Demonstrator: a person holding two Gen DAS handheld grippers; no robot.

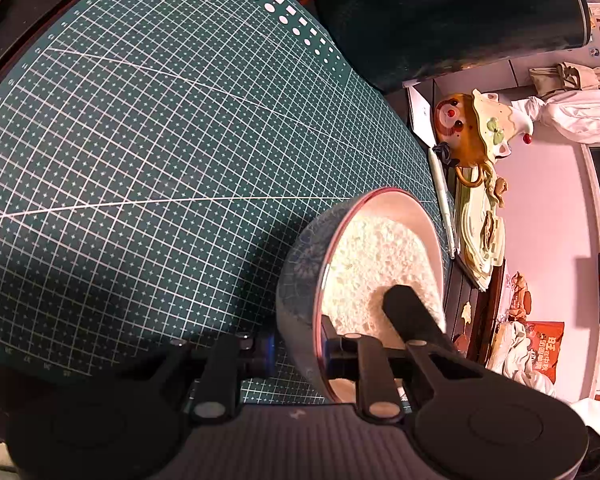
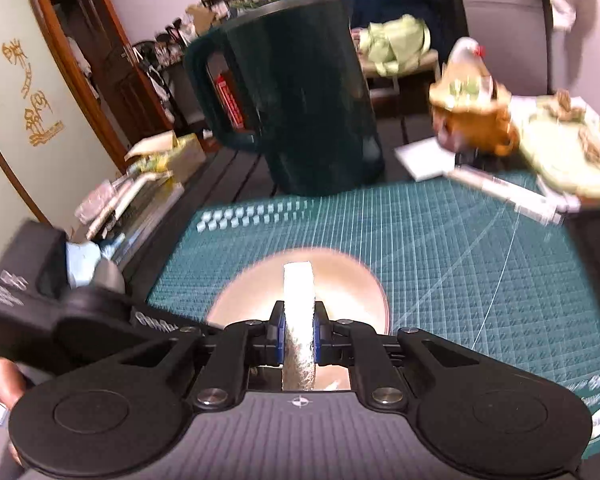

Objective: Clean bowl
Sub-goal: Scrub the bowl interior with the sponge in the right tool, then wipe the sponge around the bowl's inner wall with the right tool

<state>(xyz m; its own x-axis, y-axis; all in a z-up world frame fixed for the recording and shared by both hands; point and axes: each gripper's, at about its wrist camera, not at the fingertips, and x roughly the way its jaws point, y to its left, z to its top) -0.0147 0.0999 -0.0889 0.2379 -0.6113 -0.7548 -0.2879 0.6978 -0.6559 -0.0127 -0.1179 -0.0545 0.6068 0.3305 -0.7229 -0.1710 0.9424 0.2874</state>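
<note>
the bowl is tipped up on its side over the green cutting mat, its rim pinched between the fingers of our left gripper, one outside the wall and one inside. our right gripper has its fingers clamped narrow on the sponge, which sits pressed flat inside the bowl's hollow. we judge the wiping is under way. the risk lies in that thin rim grip: if we push the sponge hard against the wall, the bowl may twist or slip out of the left fingers and drop onto the mat. the dark green kettle stands at the mat's far edge, with an orange ceramic pot to its right; a wide swing could knock either.
</note>
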